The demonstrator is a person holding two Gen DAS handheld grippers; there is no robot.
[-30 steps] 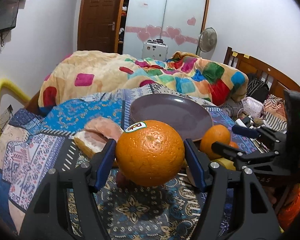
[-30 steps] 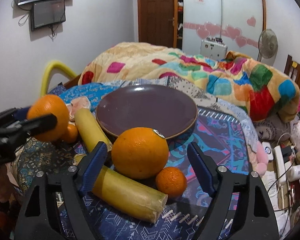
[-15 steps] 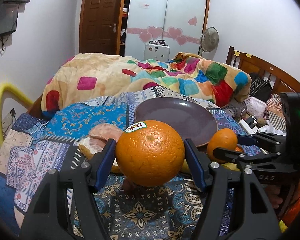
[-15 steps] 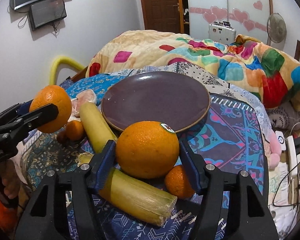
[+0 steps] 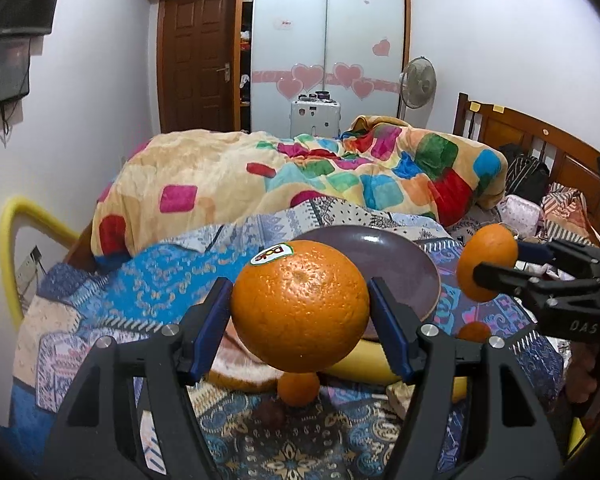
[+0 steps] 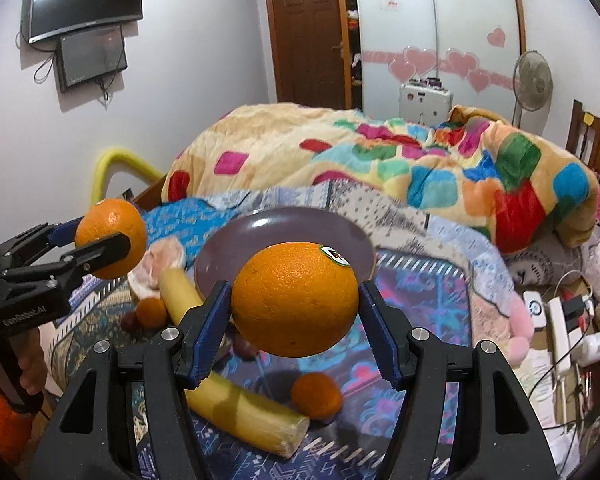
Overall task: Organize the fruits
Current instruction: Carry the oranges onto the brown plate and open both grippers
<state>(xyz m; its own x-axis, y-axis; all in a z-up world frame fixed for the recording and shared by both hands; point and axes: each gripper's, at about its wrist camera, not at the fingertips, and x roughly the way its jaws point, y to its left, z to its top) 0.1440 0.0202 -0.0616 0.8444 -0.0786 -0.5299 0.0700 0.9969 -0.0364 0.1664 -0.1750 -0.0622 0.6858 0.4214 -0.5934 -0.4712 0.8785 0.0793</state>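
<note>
Above, two oranges held aloft over the patterned cloth (image 6: pixel 420 292): left orange (image 5: pixel 300 308) clamped between the left gripper's (image 5: pixel 300 320) blue pads, right orange (image 6: pixel 296 300) likewise gripped by the right gripper (image 6: pixel 296 312), with the purple plate (image 6: pixel 236 240) at 12 o'clock behind each.

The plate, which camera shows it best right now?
The right wrist view. There the plate shows most of its rim and a wide stretch of bare surface above the held orange. In the left wrist view the plate is half hidden behind the left tool's orange, leaving only its right part.
</note>
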